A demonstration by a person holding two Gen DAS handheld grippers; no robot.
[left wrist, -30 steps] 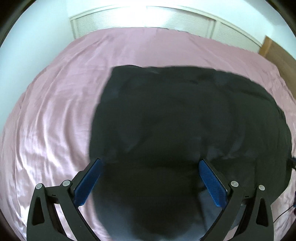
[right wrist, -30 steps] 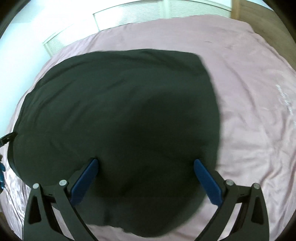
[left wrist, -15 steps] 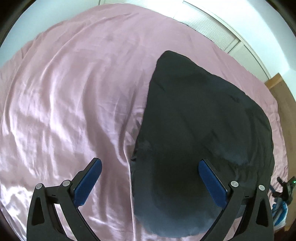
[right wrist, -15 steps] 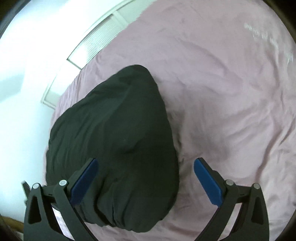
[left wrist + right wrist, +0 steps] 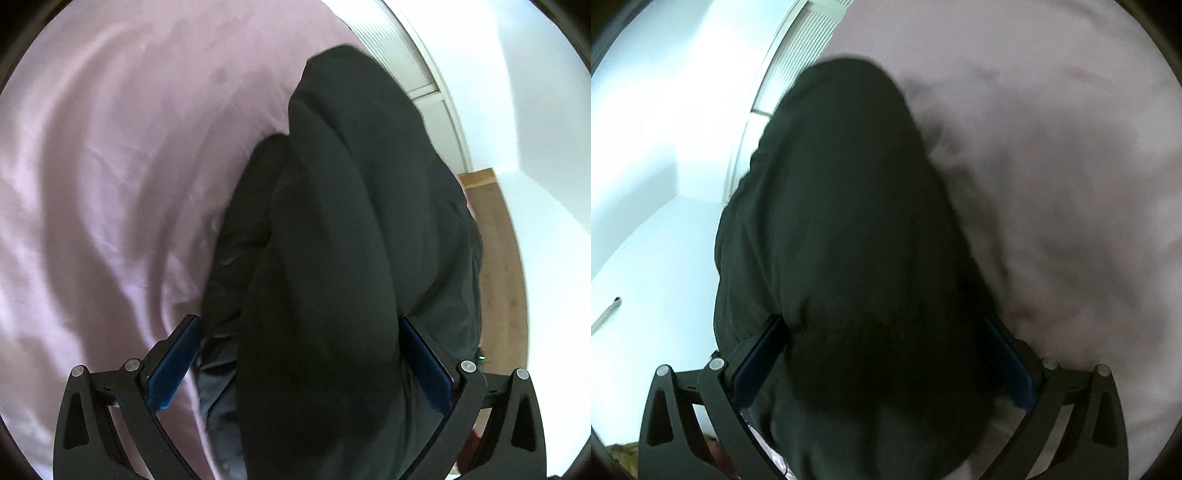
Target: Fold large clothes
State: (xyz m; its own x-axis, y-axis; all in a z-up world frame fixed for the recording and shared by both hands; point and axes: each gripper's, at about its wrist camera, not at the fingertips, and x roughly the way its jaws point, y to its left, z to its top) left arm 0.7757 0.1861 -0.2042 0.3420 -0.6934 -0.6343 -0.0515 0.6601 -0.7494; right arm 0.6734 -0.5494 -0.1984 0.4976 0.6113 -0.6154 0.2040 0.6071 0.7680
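Observation:
A large black garment (image 5: pixel 351 221) lies bunched into a long narrow heap on the pink bed sheet (image 5: pixel 110 184), with one layer folded over another along its left side. My left gripper (image 5: pixel 295 325) is open, its blue pads wide apart, and the cloth's near end fills the gap between them. In the right wrist view the same black garment (image 5: pixel 849 221) runs away from me beside the pink sheet (image 5: pixel 1052 184). My right gripper (image 5: pixel 882 325) is also open around the near end of the cloth. Motion blur hides whether either pad touches the fabric.
A white slatted panel (image 5: pixel 388 48) stands past the far end of the bed, with a brown wooden surface (image 5: pixel 495 240) and white wall to its right. The right wrist view shows the slatted panel (image 5: pixel 805 48) and a white wall (image 5: pixel 646 147) on the left.
The garment went from a wide flat spread to a narrow bunched heap. Both cameras swung inward, left view turning right and right view turning left. The jaws stayed wide apart.

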